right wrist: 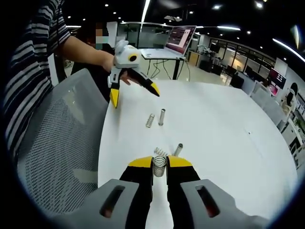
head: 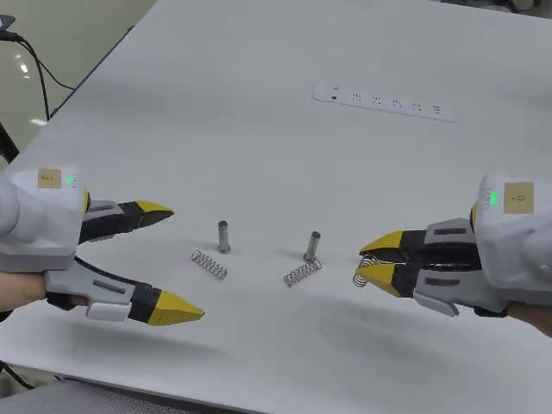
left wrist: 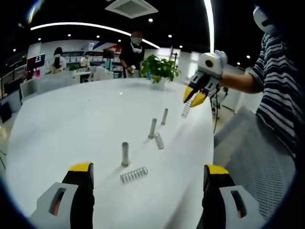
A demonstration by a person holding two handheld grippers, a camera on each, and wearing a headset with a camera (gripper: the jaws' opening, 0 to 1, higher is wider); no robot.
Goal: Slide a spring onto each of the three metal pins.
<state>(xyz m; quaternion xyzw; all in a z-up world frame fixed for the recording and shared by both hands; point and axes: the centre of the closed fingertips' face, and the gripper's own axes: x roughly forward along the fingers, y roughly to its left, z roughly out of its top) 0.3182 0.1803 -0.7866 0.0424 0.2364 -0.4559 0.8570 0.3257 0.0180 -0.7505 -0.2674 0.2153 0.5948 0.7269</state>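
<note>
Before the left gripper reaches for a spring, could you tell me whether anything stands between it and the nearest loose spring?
Nothing visible does. The left gripper is open, and the nearest spring lies on bare table straight ahead of its jaws. The closest pin stands upright just beyond that spring, not in front of it.

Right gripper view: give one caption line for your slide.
Right gripper shut on a spring over a white table, near pin and far pin ahead, left gripper open beyond.
</note>
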